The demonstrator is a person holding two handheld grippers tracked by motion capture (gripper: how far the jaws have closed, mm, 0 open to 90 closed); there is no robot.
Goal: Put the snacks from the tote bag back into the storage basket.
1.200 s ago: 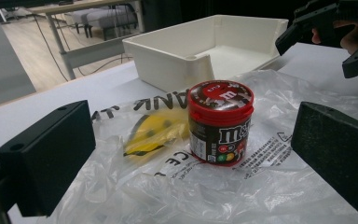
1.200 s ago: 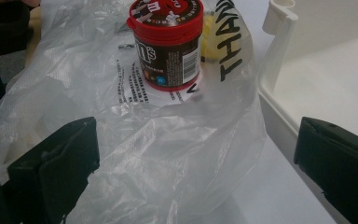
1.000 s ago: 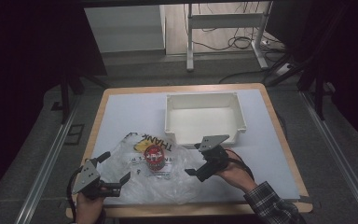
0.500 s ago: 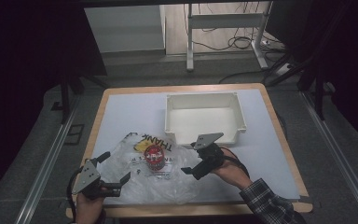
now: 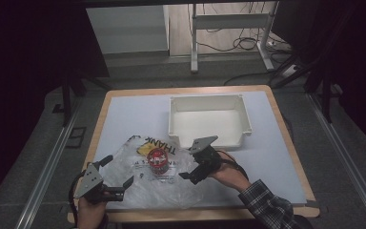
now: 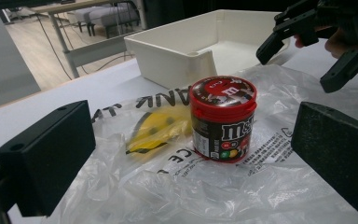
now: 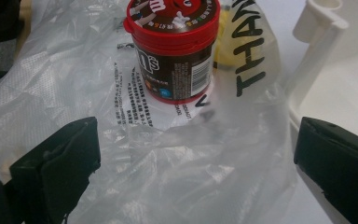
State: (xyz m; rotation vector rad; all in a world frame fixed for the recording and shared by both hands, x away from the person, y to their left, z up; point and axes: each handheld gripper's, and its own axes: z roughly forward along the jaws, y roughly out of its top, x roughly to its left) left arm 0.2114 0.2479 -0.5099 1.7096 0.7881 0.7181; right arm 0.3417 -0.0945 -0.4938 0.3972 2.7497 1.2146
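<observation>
A person sits at a white tabletop (image 5: 124, 114) holding tongs in each hand, seen from above and from a camera on each pair.

At the left, the left tongs (image 5: 119, 172) hover low at the near left edge of a crumpled clear plastic bag (image 5: 171, 183), jaws spread wide with nothing between them. They point toward the bag's middle and touch neither bag nor can, as far as can be told.

Ahead of the left tongs, and between the two pairs, a small candy can (image 5: 157, 160) with a red lid and dark label stands upright on top of the flattened bag. In the left gripper view the can (image 6: 222, 119) sits centred ahead of the open jaws, with a yellow printed patch of the bag just beside it.

To the right of the can, the right tongs (image 5: 194, 164) hang just over the bag's right side, also wide open and empty. In the right gripper view the can (image 7: 173, 49) stands beyond the jaws, with loose film lying between them.

Beyond the right tongs stands an empty white bin (image 5: 209, 121), its near wall close to the bag.

By my reading, the work is at an early stage: the can rests on the bag, not inside it, and nothing has been gripped. Taking hold of the film or the can is still to come.
</observation>
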